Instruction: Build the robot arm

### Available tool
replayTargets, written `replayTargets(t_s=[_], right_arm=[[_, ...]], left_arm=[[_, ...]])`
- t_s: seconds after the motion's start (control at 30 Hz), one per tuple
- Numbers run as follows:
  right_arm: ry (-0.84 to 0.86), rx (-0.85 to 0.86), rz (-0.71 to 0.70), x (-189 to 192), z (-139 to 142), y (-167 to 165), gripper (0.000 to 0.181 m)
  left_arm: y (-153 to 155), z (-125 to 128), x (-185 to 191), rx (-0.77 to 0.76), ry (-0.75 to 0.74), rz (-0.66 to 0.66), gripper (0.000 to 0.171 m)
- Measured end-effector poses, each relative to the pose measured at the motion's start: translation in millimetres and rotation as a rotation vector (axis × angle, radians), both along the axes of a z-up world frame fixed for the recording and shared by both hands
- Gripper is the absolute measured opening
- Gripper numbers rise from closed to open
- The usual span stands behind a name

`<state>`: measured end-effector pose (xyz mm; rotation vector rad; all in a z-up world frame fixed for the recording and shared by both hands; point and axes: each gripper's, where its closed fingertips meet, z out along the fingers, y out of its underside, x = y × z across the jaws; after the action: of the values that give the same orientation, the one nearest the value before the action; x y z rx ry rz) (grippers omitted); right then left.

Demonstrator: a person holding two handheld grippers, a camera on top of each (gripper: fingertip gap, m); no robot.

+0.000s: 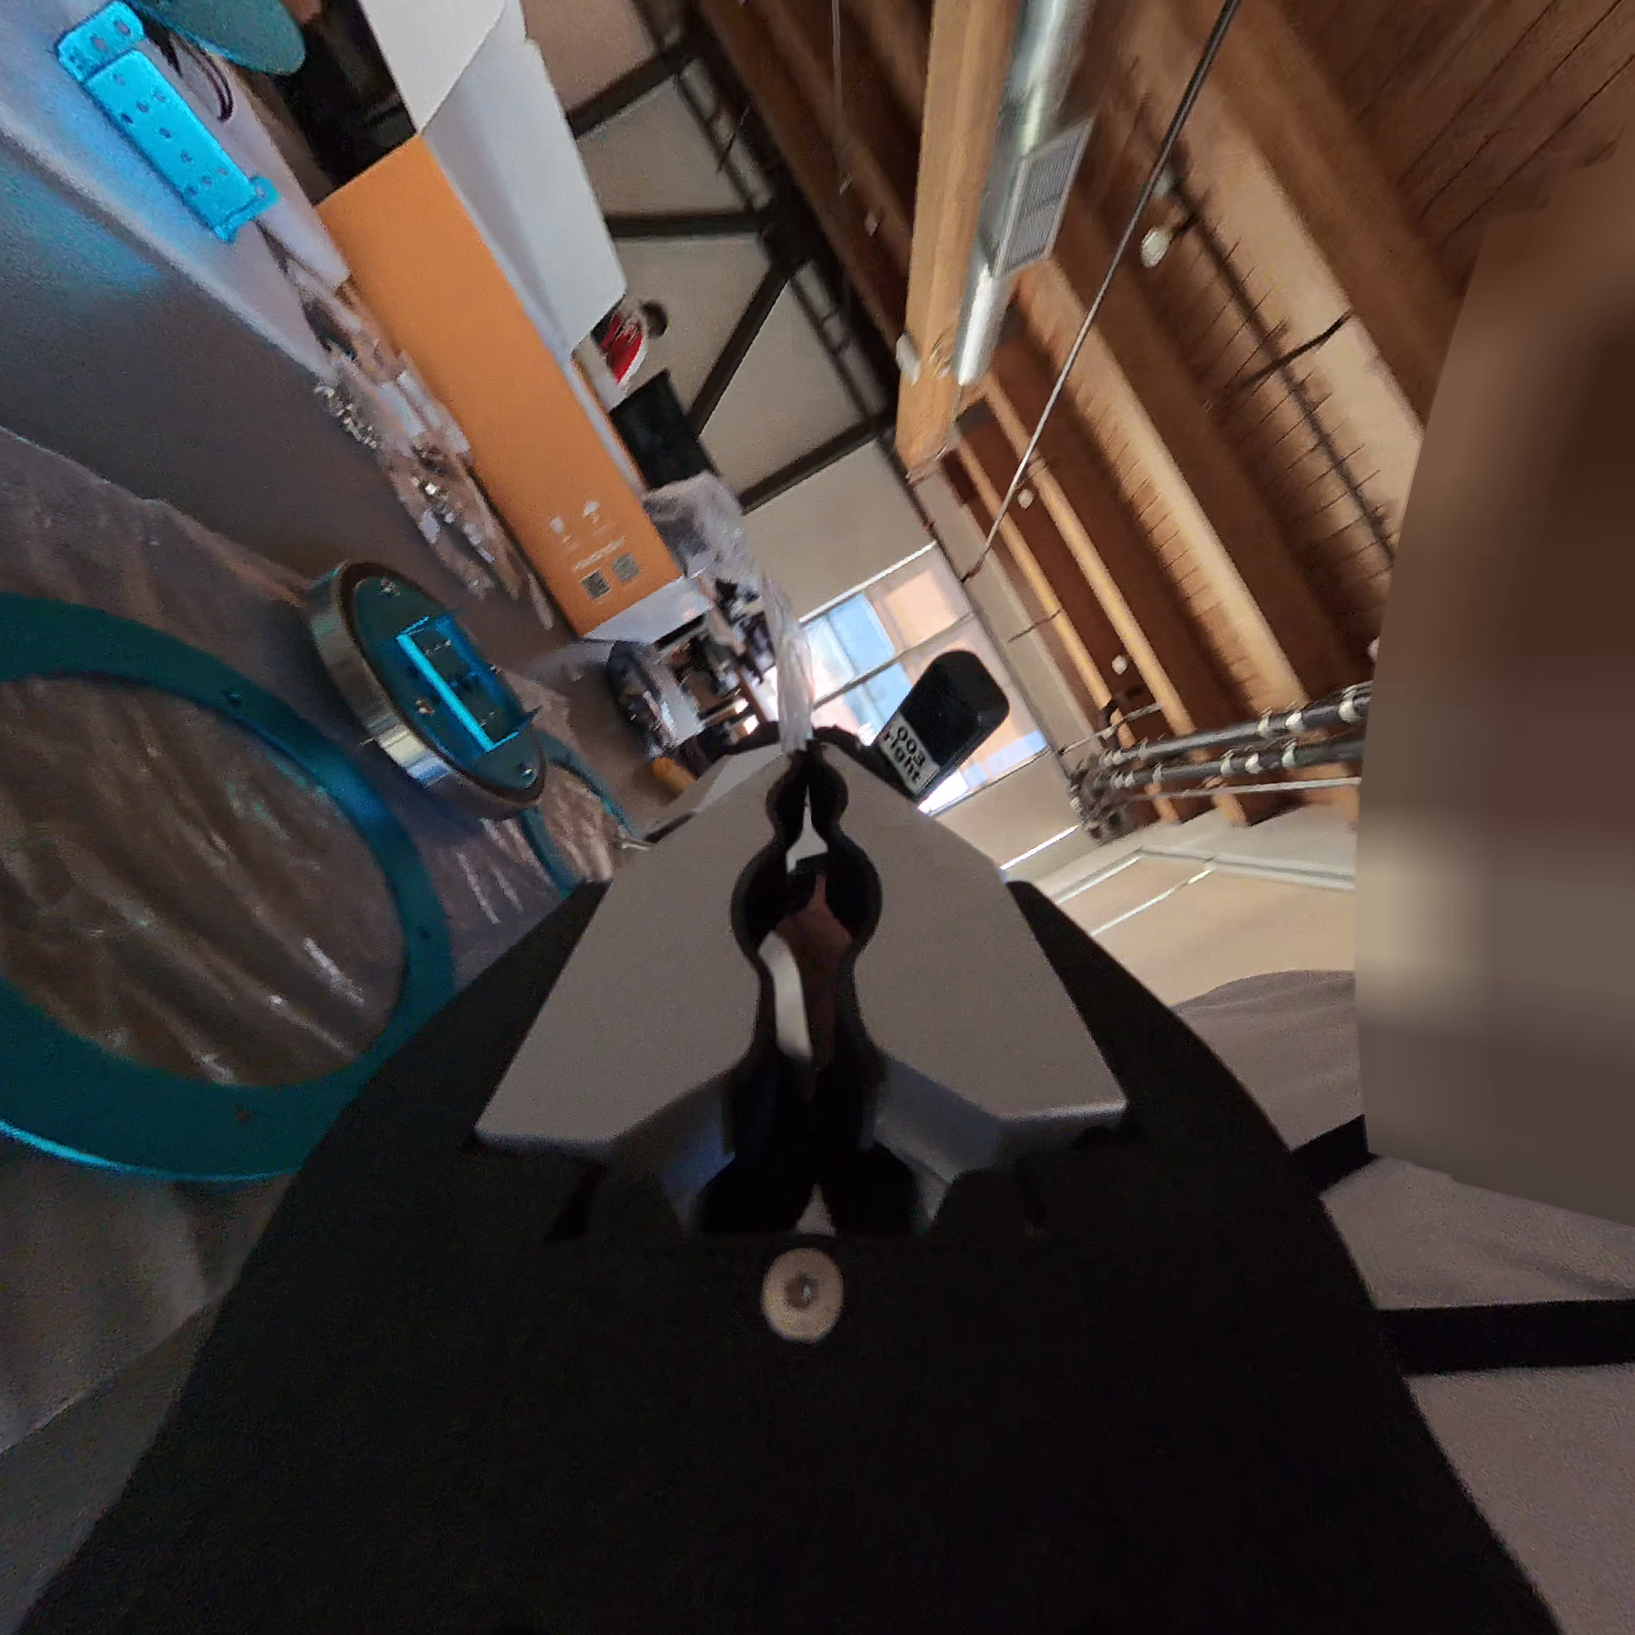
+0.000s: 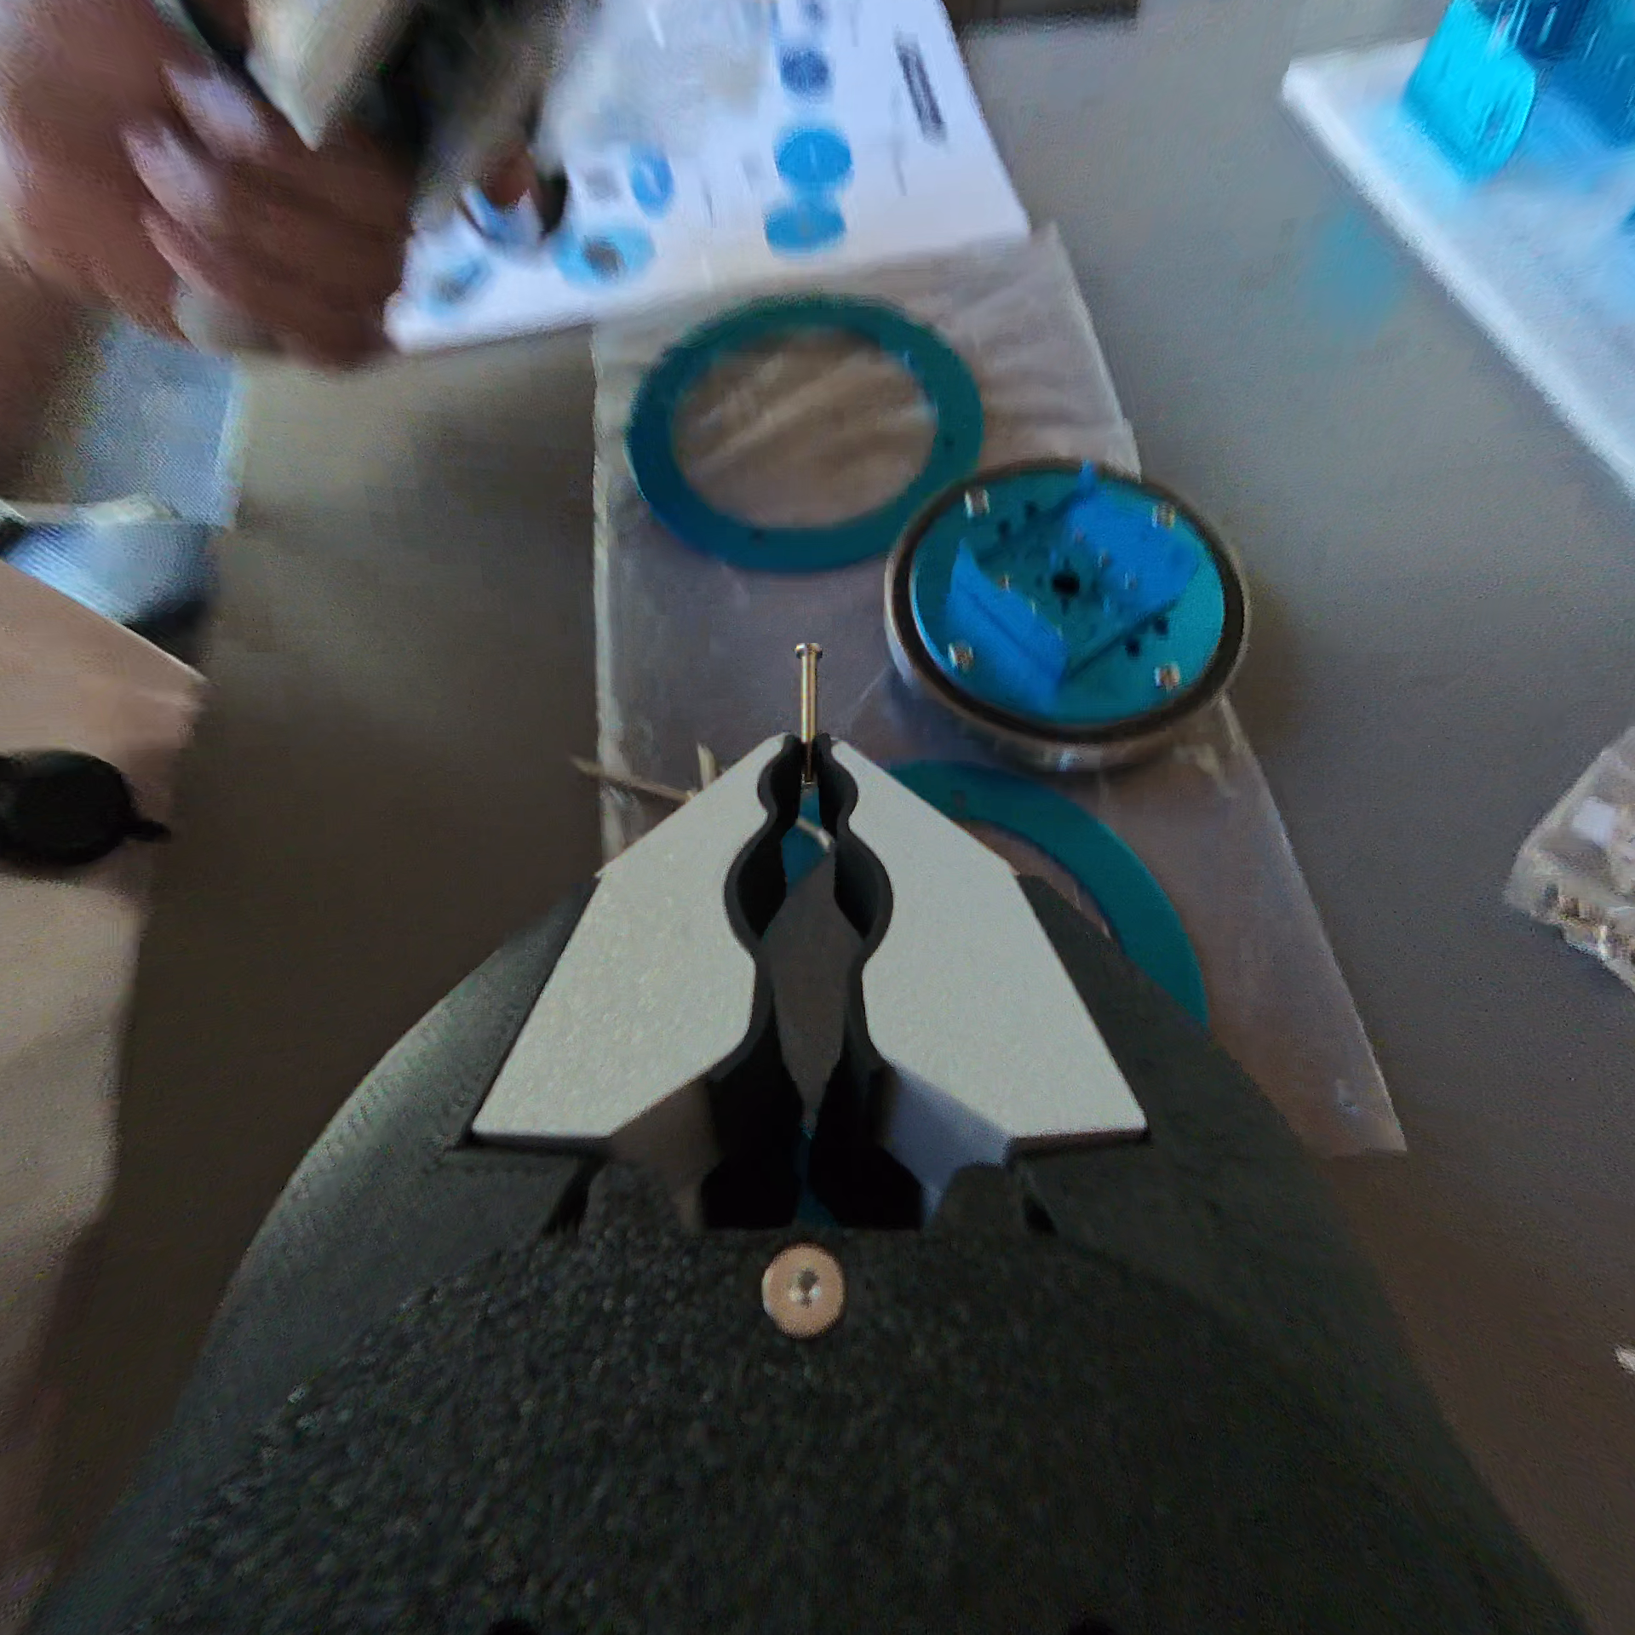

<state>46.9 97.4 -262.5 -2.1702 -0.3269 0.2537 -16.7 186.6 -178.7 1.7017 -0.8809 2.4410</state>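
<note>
My right gripper (image 2: 807, 750) is shut on a small metal screw (image 2: 807, 690) that sticks out past its tips, head forward, above a clear plastic sheet (image 2: 1239, 929). Just right of the screw lies a round bearing with a blue plate and blue bracket (image 2: 1066, 610). A teal ring (image 2: 803, 433) lies beyond it, and another teal ring (image 2: 1106, 876) is partly under the gripper. My left gripper (image 1: 807, 759) is tilted up towards the ceiling and shut on a small clear plastic bag (image 1: 790, 655). The teal ring (image 1: 203, 885) and the bearing assembly (image 1: 429, 690) show at its left.
A printed instruction sheet (image 2: 796, 150) lies at the far side, with a blurred hand (image 2: 203, 195) over its left end. Blue metal parts on a white board (image 2: 1486, 115) sit far right. A bag of small hardware (image 2: 1584, 876) lies at the right edge. An orange and white box (image 1: 478, 354) stands behind. The grippers' ends are close to 15 cm from one another.
</note>
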Motion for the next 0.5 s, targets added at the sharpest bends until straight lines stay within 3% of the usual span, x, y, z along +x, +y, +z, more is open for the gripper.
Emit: replayTargets(t_s=[0.1,0.2,0.5], right_arm=[[0.109,0.134,0.000,-15,47,9,0.002],[0.154,0.190,0.022,-28,77,15,0.002],[0.145,0.166,0.037,-34,74,26,0.002]], left_arm=[[1,4,-2,-0.149,-0.070,0.032,0.000],[-2,-2,0,-0.196,-0.073,0.041,0.000],[-13,-2,1,-0.161,-0.066,0.012,0.000]])
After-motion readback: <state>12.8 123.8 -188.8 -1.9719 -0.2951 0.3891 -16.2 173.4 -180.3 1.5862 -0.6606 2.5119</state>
